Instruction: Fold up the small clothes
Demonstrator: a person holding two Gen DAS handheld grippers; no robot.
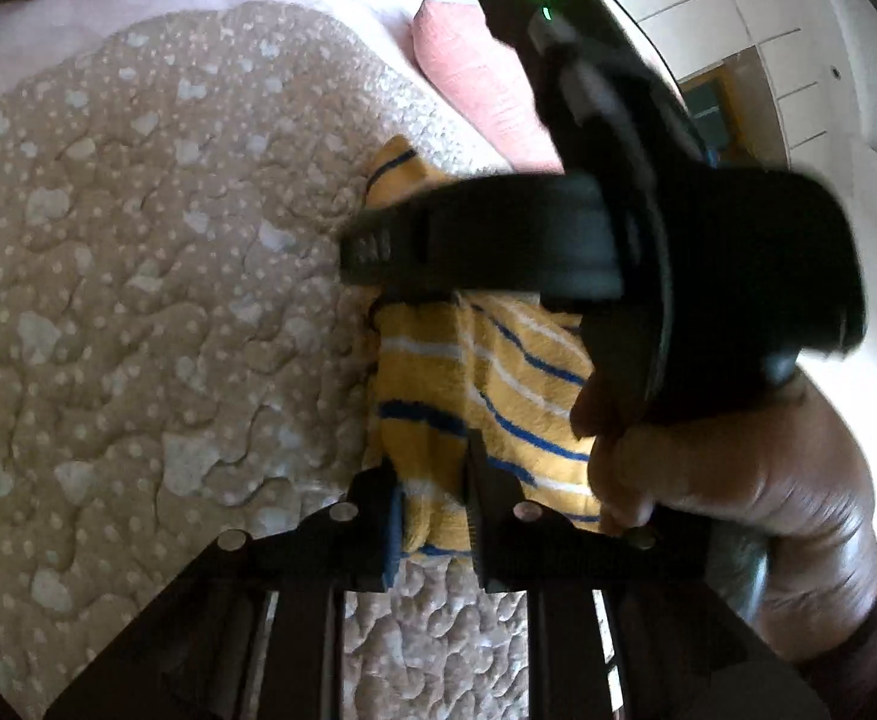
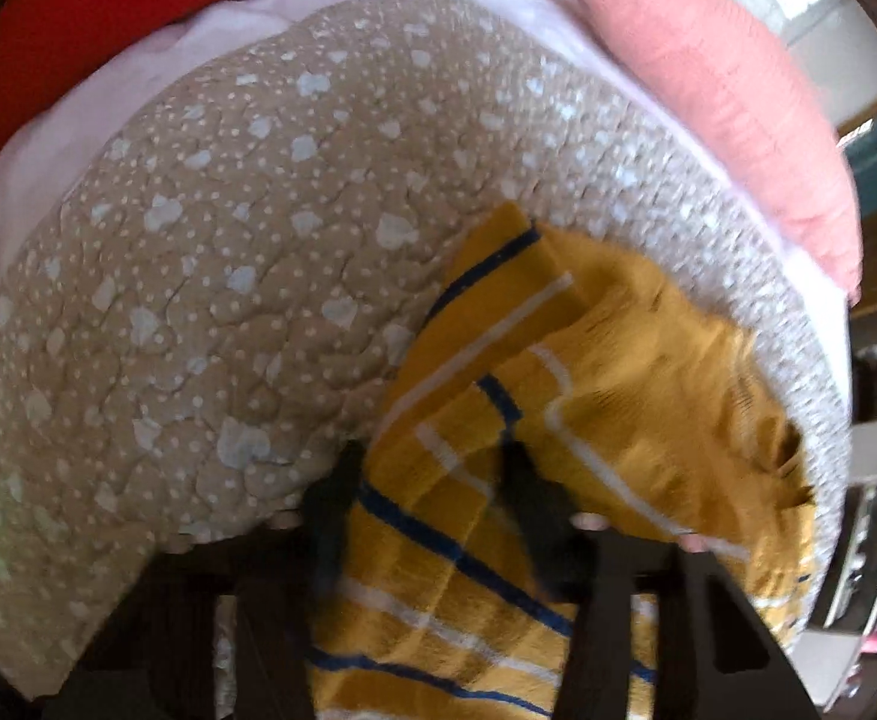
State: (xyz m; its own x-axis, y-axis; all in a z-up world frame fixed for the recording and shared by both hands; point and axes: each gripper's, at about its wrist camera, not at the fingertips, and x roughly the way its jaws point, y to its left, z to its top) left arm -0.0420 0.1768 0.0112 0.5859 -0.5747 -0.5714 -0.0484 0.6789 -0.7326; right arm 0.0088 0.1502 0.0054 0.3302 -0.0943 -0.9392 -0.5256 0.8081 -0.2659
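A small yellow garment (image 1: 486, 384) with blue and white stripes hangs above a beige quilt (image 1: 156, 276) with white spots. My left gripper (image 1: 435, 510) is shut on its lower edge. The other hand-held gripper crosses the left wrist view just beyond, held by a hand (image 1: 738, 480), and hides part of the cloth. In the right wrist view the garment (image 2: 558, 420) is bunched and partly folded over, and my right gripper (image 2: 432, 480) is shut on its striped edge. The view is blurred.
The quilt (image 2: 228, 240) lies on a white sheet (image 2: 48, 138). A pink pillow (image 2: 732, 108) sits at the far right and shows in the left wrist view (image 1: 480, 84). A red surface (image 2: 78, 18) borders the far side.
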